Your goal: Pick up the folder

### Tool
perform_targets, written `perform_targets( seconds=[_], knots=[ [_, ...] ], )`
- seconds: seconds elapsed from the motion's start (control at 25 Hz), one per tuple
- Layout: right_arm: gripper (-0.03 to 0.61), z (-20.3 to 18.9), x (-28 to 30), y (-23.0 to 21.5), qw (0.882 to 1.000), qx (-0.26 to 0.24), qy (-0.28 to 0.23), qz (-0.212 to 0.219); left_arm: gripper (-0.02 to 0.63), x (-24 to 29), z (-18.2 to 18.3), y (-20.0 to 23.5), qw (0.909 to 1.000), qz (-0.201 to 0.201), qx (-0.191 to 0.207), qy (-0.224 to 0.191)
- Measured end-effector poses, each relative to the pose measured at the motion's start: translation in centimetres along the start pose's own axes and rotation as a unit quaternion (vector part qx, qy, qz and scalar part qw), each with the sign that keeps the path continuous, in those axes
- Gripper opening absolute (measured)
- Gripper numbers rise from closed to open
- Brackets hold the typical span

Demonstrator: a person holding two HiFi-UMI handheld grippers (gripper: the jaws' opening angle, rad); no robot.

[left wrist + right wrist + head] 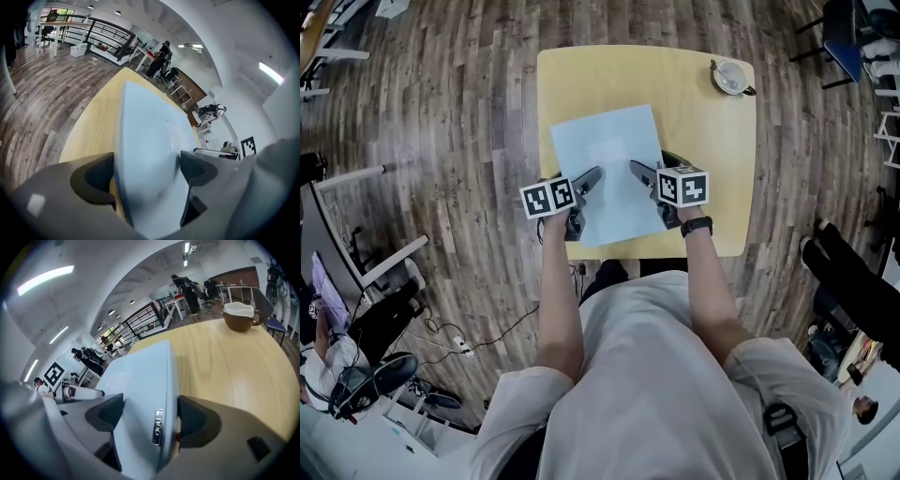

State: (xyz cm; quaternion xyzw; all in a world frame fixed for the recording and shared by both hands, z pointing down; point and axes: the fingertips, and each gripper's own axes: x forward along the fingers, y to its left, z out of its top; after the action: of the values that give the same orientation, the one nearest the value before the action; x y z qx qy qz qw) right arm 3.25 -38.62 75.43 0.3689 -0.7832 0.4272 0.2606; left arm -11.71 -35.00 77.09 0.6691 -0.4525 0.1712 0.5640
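A light blue folder lies on the yellow wooden table, its near edge at the table's front. My left gripper straddles the folder's near left edge, and my right gripper straddles its near right edge. In the left gripper view the folder runs between the wide-spread jaws of the left gripper. In the right gripper view the folder, with a small metal clasp on its side, sits between the jaws of the right gripper. Both pairs of jaws stand wide, with no clamp visible.
A brown cup with a white inside stands at the table's far right corner, also visible as the cup in the right gripper view. Wood floor surrounds the table. A chair base and cables lie at the left, a person's shoes at the right.
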Motion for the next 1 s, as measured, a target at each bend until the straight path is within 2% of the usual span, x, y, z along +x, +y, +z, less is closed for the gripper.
perform_targets(
  seconds=[0.32,0.52,0.72,1.0],
  knots=[
    [0.356,-0.3,-0.9,0.5,1.0,-0.006,0.002,-0.009,0.443,-0.6,-0.3,-0.6,1.0,0.006,0.005,-0.003],
    [0.356,-0.5,-2.1,1.5,1.0,-0.02,-0.01,-0.009,0.44,-2.3,-0.7,-1.3,0.9995,0.007,0.017,-0.027],
    [0.356,0.8,-3.6,3.7,0.998,-0.046,-0.042,0.009,0.44,-4.8,-0.2,-2.1,0.9986,0.004,0.024,-0.047],
    [0.356,1.7,-6.2,7.4,0.993,-0.086,-0.075,0.004,0.44,-8.9,-0.3,-3.0,0.995,-0.002,0.038,-0.092]
  ],
)
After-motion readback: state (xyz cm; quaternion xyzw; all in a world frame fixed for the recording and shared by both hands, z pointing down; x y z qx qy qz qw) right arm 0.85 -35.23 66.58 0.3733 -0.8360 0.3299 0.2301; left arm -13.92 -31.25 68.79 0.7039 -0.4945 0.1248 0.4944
